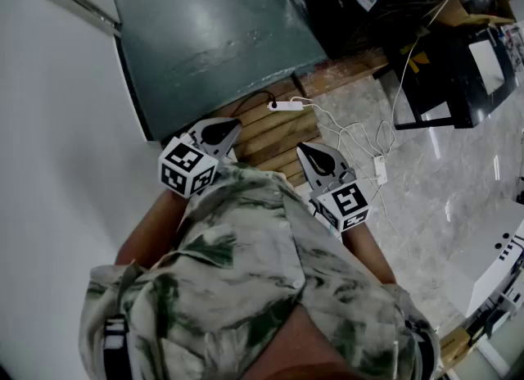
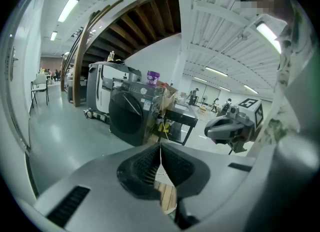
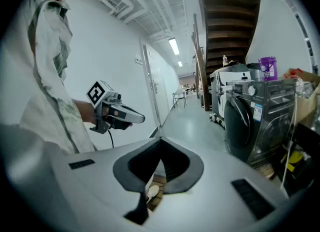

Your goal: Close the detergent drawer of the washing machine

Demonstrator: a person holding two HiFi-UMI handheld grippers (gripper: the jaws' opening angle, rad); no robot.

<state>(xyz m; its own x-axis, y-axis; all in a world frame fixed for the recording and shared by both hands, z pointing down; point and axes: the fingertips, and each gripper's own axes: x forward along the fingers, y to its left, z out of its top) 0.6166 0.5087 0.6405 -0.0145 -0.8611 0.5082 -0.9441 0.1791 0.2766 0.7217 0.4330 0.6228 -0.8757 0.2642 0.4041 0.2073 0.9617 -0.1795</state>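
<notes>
Left tool (image 2: pixel 160 151): jaws together, empty.
Right tool (image 3: pixel 161 143): jaws together, empty.
Washing machine (image 2: pixel 131 118): well apart, eleven o'clock from left jaws.

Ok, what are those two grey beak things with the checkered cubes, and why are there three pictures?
They are grippers: pincers a person holds, one in each hand. One picture comes from a camera on the person's head, looking down: you see the patterned shirt, the left gripper, the right gripper, wooden slats and a white power strip on the floor. The other two come from cameras riding on each gripper. Both grippers are shut and hold nothing. The dark washing machine, with a purple container on top, stands further off.
</notes>
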